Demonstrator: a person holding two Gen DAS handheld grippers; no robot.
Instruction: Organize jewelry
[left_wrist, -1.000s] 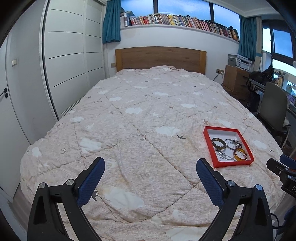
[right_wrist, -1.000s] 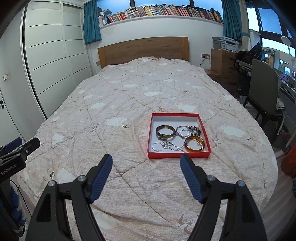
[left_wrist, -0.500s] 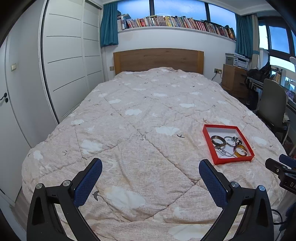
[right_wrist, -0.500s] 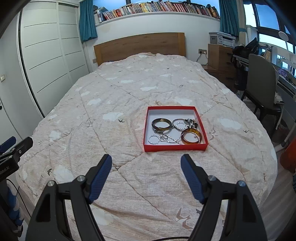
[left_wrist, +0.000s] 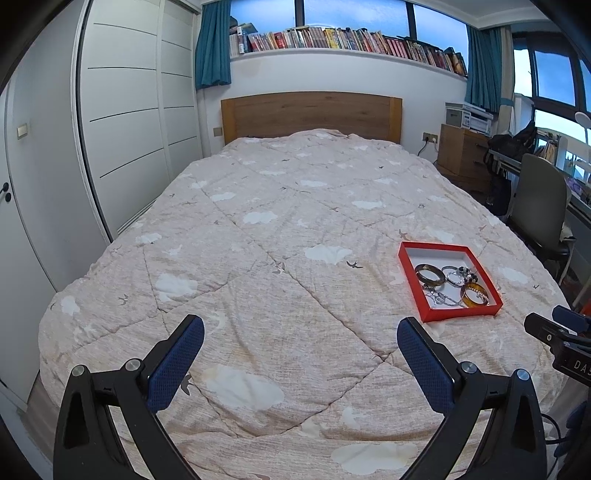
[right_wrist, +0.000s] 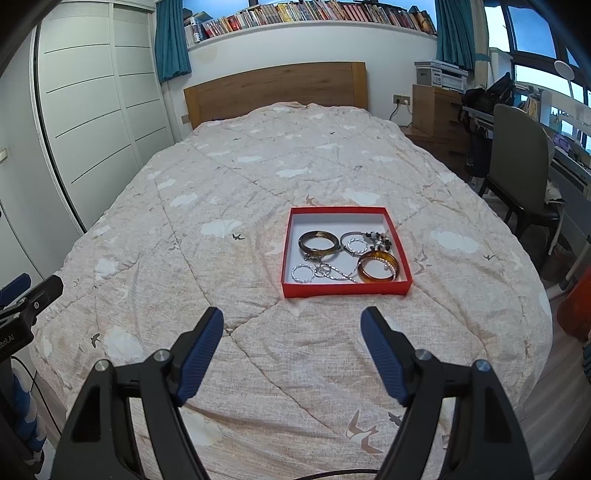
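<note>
Flanking bare quilt (right_wrist: 221, 206), red tray (right_wrist: 347, 290) beyond wide-apart right tongs (right_wrist: 291, 325).

My quilted cloth bedspread (right_wrist: 258, 192) looks matt; beyond it, a wooden headboard (right_wrist: 275, 88); the amber bangle (right_wrist: 378, 266) shines glossy.

Before you stands a bed (right_wrist: 258, 184) with a wooden headboard (right_wrist: 275, 90), covered edge to edge by a beige quilt (left_wrist: 280, 295) printed with white clouds and small dark birds. On the quilt you have one thing lying flat: a shallow red tray (right_wrist: 347, 288) with a white floor, set toward the foot end, right of the middle.
</note>
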